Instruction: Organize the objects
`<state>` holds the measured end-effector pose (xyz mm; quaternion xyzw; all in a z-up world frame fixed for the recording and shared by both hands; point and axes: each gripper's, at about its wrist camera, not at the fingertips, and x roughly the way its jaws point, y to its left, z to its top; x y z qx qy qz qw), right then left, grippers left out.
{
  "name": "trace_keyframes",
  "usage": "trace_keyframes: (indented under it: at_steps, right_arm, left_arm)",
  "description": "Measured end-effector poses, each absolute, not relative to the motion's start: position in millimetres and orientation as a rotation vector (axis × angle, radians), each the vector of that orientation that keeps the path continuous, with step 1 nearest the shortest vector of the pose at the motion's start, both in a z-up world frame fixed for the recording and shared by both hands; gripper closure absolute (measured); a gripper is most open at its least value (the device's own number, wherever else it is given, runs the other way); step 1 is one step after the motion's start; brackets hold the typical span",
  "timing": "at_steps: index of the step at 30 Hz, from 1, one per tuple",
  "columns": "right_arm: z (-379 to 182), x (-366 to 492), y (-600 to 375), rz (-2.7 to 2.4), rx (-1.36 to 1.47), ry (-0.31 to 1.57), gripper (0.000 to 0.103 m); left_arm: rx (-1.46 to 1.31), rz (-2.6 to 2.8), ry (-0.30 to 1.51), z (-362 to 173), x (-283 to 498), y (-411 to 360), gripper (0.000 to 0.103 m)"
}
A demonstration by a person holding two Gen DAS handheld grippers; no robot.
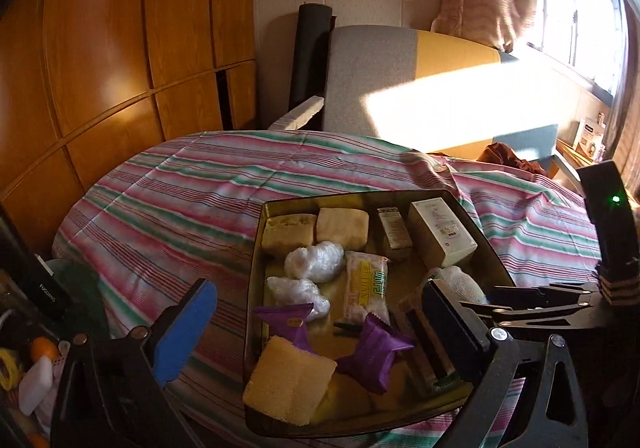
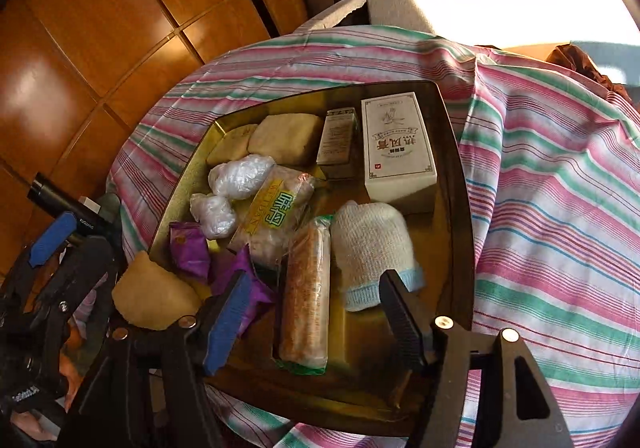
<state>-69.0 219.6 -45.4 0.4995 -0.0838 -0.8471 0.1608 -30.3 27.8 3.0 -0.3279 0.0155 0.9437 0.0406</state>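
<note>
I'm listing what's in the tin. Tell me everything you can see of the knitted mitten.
The mitten is small, of white open-knit yarn with a pale blue ribbed cuff. It looks soft and a little puffed. It lies flat on the floor of the gold tin, rounded end toward the white box and about meeting it, cuff toward the camera. The long wrapped snack lies alongside. Neither gripper touches it.

"FUGUANG" marks the black bottle; "WEIJIAN" the snack packet.
</note>
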Motion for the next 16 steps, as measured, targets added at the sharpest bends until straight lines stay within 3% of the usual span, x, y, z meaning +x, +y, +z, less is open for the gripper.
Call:
trace_keyframes:
  at_steps: [16]
  right_arm:
    - [-21.1, -25.0, 226.8, -2.829, 1.251, -0.209, 0.035]
  left_arm:
    - [-0.998, 2.956, 0.004, 3.4, -10.8, 23.1, 0.0]
